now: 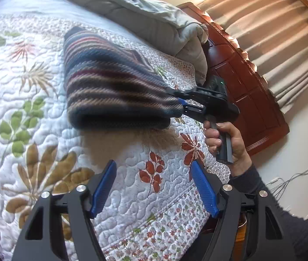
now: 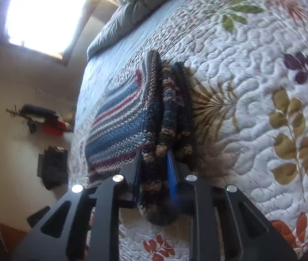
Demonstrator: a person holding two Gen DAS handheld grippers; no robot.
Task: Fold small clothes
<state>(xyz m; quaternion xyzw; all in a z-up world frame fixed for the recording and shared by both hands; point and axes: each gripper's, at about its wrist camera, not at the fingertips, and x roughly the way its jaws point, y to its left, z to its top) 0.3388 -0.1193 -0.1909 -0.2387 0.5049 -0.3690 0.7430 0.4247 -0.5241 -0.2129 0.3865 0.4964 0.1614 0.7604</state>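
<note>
The striped knit garment (image 1: 114,91) is motion-blurred. Its near edge hides the right gripper (image 2: 154,165) fingertips. The window (image 2: 51,10) is overexposed white.

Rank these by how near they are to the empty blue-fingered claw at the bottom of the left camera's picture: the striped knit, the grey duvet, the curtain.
From the left gripper:
1. Striped knit, just ahead, lifted over the quilt, pinched by the right gripper.
2. Grey duvet, bunched at the bed's far end.
3. Curtain, beyond the wooden bed end, upper right.
</note>
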